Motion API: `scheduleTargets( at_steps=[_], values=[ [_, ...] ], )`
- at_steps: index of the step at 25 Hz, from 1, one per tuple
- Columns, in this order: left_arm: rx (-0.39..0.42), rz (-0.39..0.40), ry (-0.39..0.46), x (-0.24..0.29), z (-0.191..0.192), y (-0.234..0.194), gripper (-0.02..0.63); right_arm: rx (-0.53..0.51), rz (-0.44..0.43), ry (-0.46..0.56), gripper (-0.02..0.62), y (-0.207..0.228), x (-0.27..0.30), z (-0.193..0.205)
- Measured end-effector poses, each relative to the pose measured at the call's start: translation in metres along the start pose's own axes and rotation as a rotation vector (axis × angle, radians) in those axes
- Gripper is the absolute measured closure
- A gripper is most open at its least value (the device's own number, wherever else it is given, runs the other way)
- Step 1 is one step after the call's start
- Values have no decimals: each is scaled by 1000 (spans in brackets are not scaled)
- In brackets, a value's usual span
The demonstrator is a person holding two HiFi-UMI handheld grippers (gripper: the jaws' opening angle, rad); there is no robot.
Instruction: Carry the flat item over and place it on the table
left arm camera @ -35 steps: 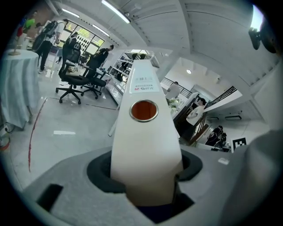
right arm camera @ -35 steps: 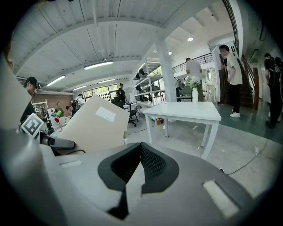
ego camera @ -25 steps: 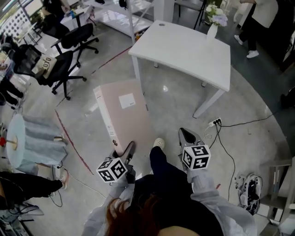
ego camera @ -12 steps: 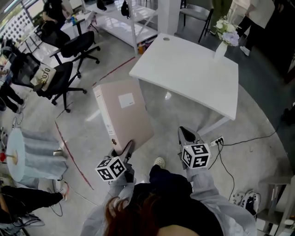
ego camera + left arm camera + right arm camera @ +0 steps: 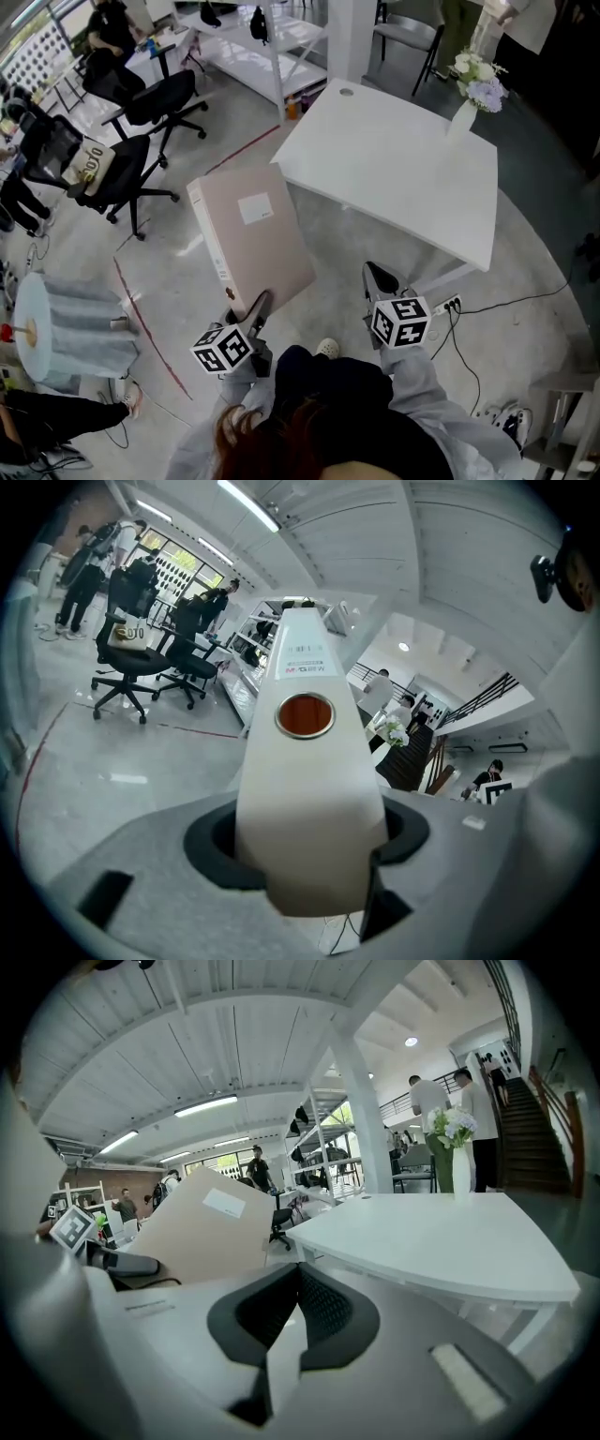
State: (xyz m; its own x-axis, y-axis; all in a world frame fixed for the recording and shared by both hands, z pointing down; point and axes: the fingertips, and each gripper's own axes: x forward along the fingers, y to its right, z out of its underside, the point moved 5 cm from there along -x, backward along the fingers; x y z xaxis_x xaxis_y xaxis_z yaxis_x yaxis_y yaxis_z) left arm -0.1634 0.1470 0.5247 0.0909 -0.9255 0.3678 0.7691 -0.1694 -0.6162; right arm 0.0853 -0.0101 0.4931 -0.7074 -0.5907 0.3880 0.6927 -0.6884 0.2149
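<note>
Your left gripper (image 5: 255, 307) has its fingers clamped on the lower end of the beige lever-arch binder (image 5: 253, 234). In the left gripper view the binder's spine (image 5: 305, 789) rises straight up from between the two fingers, with its round finger hole and a small label above that. The fingers stand partly apart, held at the width of the spine, with a pad against each side.

You are holding the binder in the air, tilted, with its broad cover facing up and a white label on that cover. It hangs over the grey floor (image 5: 356, 281), not over the counter (image 5: 394, 169). In the head view its far corner lies just beside the counter's near-left corner, and whether the two overlap cannot be told.

Your right gripper (image 5: 380, 279) holds nothing. In the right gripper view its fingers (image 5: 323, 1312) meet at the tips, with only a thin wedge of floor showing behind them. From there the binder's cover (image 5: 202, 1227) leans at the left and the counter (image 5: 441, 1237) spreads ahead and to the right.

The counter is white, and a white vase of flowers (image 5: 473, 94) stands at its far-right corner. Black office chairs (image 5: 155, 98) stand well off to your left, and a red line (image 5: 141, 319) is marked on the floor on that side.
</note>
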Motion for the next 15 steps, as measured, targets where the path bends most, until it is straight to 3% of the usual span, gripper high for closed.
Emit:
scheduleTargets(
  at_steps=[6, 15],
  values=[
    [4, 45, 44, 9, -24, 8, 331, 2, -4, -22, 581, 3, 10, -3],
    [23, 89, 59, 69, -67, 14, 331, 14, 18, 7, 583, 32, 47, -35]
  ],
)
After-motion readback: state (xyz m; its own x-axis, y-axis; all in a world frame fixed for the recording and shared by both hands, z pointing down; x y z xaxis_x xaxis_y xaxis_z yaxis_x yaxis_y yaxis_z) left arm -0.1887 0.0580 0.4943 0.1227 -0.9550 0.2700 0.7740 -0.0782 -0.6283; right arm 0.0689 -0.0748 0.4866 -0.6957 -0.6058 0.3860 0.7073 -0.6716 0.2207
